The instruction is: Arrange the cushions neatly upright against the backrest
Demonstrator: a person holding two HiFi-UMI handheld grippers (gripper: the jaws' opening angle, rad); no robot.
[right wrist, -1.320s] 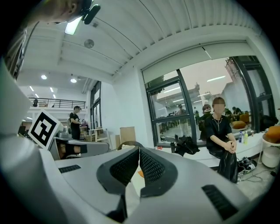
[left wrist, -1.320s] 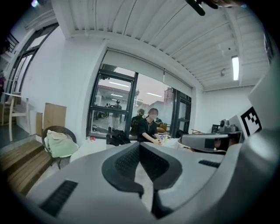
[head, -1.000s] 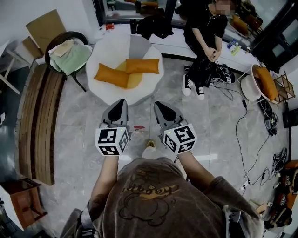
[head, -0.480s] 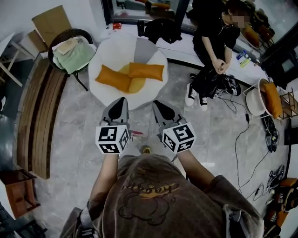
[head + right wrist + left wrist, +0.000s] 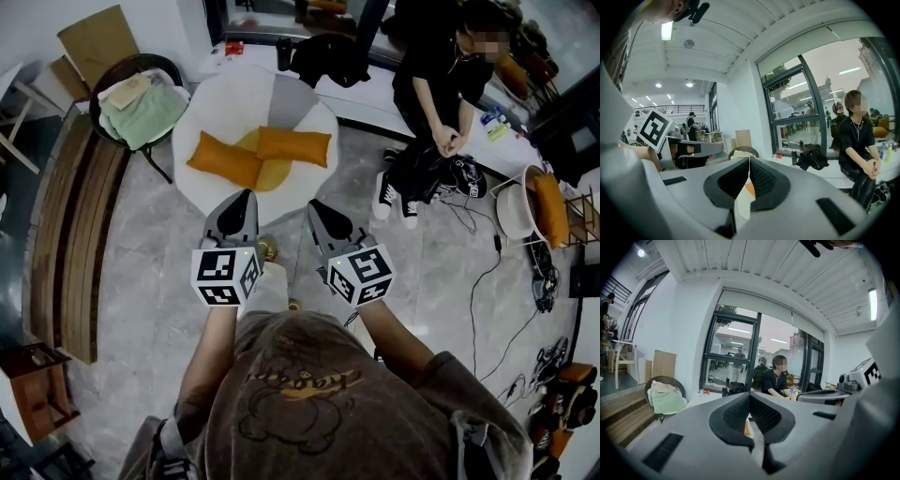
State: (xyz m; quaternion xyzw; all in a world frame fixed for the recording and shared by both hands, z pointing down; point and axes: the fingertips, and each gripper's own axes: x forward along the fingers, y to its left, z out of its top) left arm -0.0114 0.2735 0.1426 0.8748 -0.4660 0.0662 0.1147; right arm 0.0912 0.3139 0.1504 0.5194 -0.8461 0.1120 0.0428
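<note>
Cushions: left orange cushion [image 5: 225, 159] and right orange cushion [image 5: 293, 146] lie flat, side by side, on the round white chair [image 5: 225, 98] seat. Left gripper [image 5: 247, 195]: jaws together, empty, near the chair's front edge. Right gripper [image 5: 314, 205]: jaws together, empty.

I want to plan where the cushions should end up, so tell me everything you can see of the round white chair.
The round white chair is a bowl-like seat that looks upholstered in pale fabric, with a grey panel on its far side. It stands on the grey marbled floor, just right of a dark wicker chair. A yellow pad lies on its seat, and two orange cushions lie flat on top, not upright.
</note>
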